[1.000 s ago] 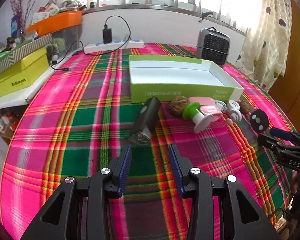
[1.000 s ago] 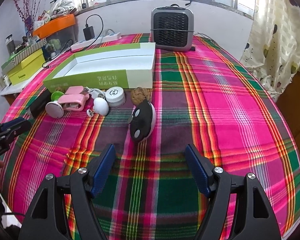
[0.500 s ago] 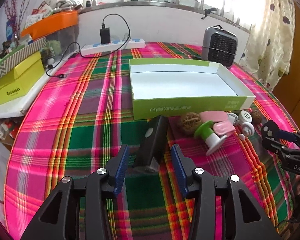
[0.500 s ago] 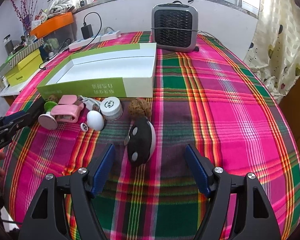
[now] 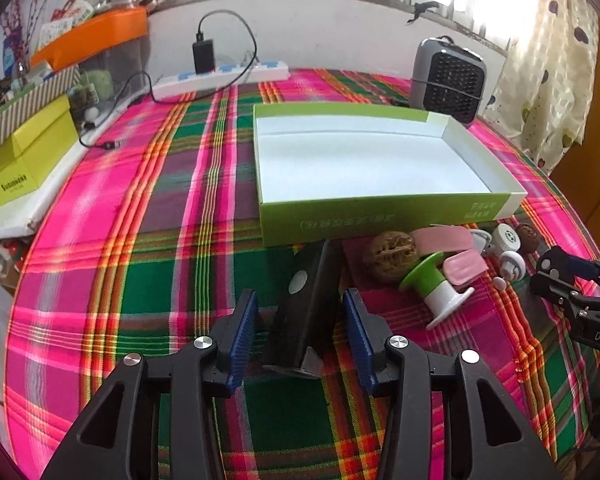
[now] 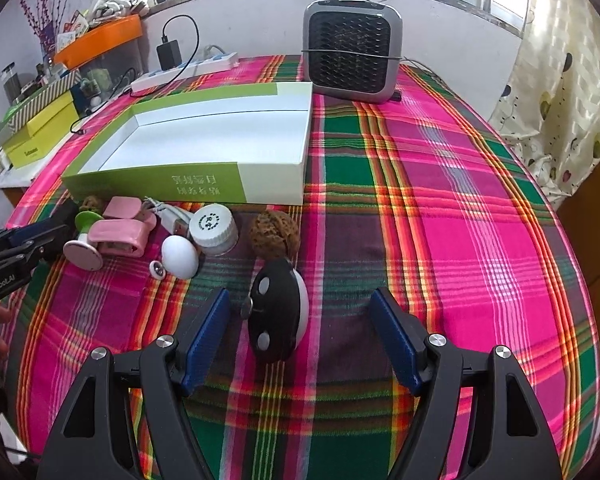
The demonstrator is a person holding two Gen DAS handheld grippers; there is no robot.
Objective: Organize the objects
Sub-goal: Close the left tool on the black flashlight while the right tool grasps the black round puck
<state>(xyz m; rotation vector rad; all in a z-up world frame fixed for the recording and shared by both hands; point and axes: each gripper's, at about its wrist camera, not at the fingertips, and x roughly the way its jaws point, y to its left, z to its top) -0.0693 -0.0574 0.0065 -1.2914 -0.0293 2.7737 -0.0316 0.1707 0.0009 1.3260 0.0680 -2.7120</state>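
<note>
A shallow box (image 5: 380, 216) lies on the tabletop (image 5: 148, 264), with a heater (image 6: 352, 60) behind its right end and a power strip (image 5: 220, 78) behind it to the left. Before the box's front wall lie a dark bar (image 5: 308, 304), a walnut (image 5: 390, 256), a spool (image 5: 436, 286), a jar (image 6: 214, 230), an egg-shaped piece (image 6: 180, 256) and a rounded fob (image 6: 278, 316).

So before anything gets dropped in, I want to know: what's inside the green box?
Nothing shows inside the green box: its white floor is bare in both views. Its near wall hides a thin strip of floor just behind it.
</note>
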